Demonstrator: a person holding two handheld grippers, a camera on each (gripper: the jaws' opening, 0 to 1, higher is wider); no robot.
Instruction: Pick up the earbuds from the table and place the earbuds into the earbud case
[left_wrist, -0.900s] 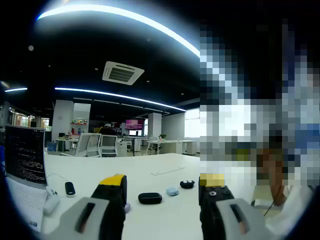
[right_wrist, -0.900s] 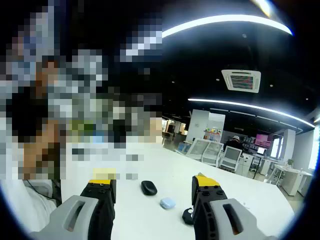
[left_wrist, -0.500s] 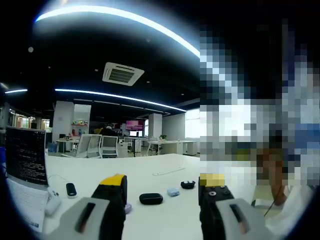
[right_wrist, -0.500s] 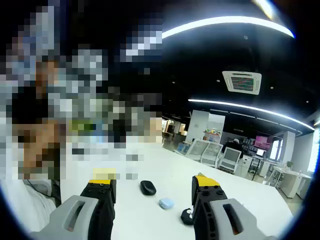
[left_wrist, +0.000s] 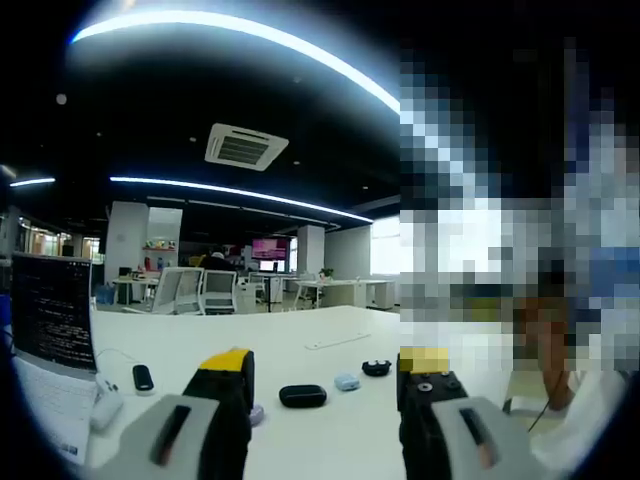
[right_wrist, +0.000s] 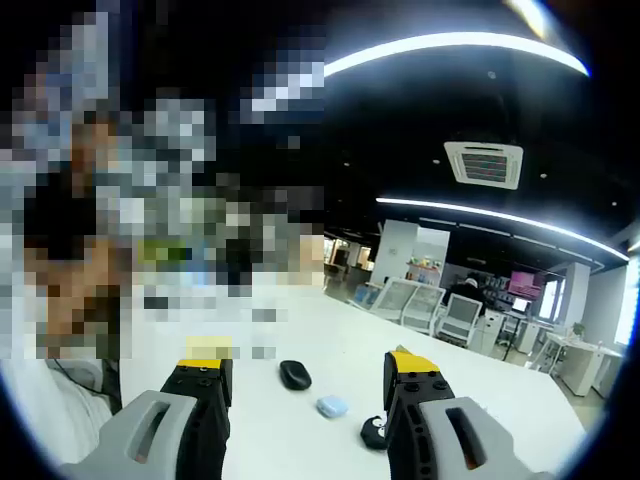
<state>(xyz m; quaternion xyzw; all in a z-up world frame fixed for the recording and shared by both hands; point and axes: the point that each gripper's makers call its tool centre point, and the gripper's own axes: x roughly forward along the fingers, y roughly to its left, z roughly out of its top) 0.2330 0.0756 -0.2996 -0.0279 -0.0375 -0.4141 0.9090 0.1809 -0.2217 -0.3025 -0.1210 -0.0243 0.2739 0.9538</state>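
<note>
On the white table (left_wrist: 330, 345), going left to right in the left gripper view, a monitor (left_wrist: 52, 312) stands at the edge, then a black oval case (left_wrist: 302, 396), a pale blue earbud case (left_wrist: 346, 382) and a small black piece (left_wrist: 376, 368) lie in a loose row. Both the left gripper (left_wrist: 325, 372) and right gripper (right_wrist: 305, 372) hover above, jaws spread wide, holding nothing.
</note>
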